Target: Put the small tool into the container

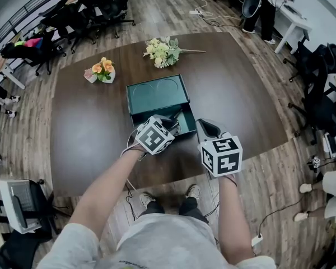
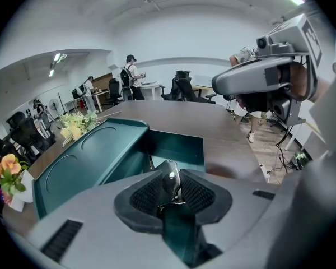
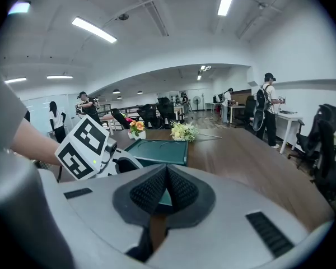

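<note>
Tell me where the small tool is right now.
In the left gripper view, the small tool sits centre frame between the jaws of the left gripper, with the open green container directly beyond it.

Light grey short-sleeved shirt [image 1: 151, 242], dark trousers [image 1: 171, 207] and pale shoes [image 1: 147, 199] on the person. The left gripper [image 2: 171, 185] and the right gripper [image 3: 167, 188] have grey shells [image 3: 229, 217], black ribbed pads [image 3: 145, 192] and white cubes [image 1: 220, 154] with black square markers; perhaps a thin cable [image 1: 129, 144] at the left

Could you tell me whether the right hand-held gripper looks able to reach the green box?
Probably yes: the right hand-held gripper sits beside the green box, nothing between, though the left hand-held gripper hovers over it.
</note>
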